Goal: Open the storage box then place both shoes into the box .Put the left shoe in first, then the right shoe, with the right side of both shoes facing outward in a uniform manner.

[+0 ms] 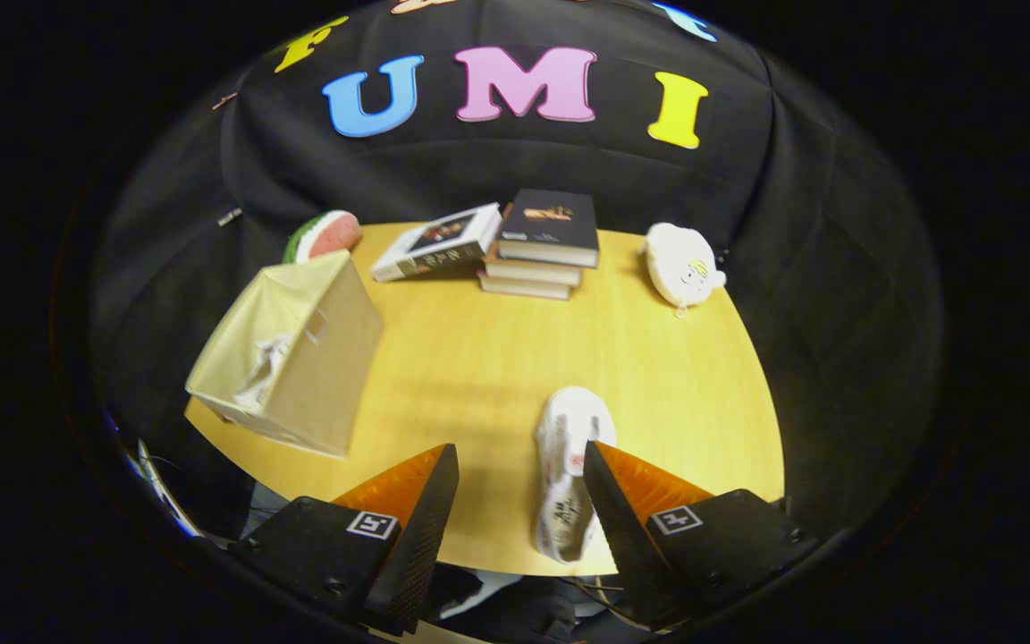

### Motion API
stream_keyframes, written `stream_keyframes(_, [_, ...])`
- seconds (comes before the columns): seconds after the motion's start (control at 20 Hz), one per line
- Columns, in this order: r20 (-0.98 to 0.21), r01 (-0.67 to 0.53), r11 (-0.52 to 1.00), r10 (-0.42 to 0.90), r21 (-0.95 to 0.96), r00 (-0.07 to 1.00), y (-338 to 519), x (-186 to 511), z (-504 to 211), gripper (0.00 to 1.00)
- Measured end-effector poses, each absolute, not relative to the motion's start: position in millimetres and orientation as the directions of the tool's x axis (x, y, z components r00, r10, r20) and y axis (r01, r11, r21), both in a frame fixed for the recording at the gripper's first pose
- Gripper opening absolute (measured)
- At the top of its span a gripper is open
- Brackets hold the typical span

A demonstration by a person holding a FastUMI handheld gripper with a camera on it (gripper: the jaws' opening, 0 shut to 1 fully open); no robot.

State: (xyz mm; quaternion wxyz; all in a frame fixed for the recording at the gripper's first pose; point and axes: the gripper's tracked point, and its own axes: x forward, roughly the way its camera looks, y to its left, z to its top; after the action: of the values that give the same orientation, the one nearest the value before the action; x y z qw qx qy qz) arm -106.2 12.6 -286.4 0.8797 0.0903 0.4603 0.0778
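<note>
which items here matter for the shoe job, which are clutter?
Job: storage box, open, with one shoe inside; white shoe on the table beside the open tool.
Clutter: stacked books, leaning book, white plush, watermelon toy.

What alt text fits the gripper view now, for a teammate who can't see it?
The open gripper hovers over a wooden table, a white shoe lying by one finger, untouched. Off to one side stands an open beige storage box with something white inside; stacked books and a white plush toy sit beyond.
</note>
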Motion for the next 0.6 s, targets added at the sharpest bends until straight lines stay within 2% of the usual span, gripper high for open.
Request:
stream_keyframes(0.15, [-0.843, -0.005, 0.984, 0.156, 0.179, 0.514, -16.8, -127.6, -334.2, 0.80])
stream_keyframes(0.35, [-0.882, 0.022, 0.981, 0.164, 0.193, 0.442, -18.5, -132.6, -376.4, 0.68])
stream_keyframes(0.4, [-0.886, 0.019, 0.978, 0.178, 0.206, 0.429, -12.8, -129.8, -383.9, 0.61])
stream_keyframes(0.5, [-0.892, 0.000, 0.981, 0.174, 0.192, 0.418, -9.1, -122.5, -399.6, 0.53])
stream_keyframes(0.6, [-0.895, -0.011, 0.986, 0.157, 0.167, 0.419, -10.5, -109.7, -411.8, 0.52])
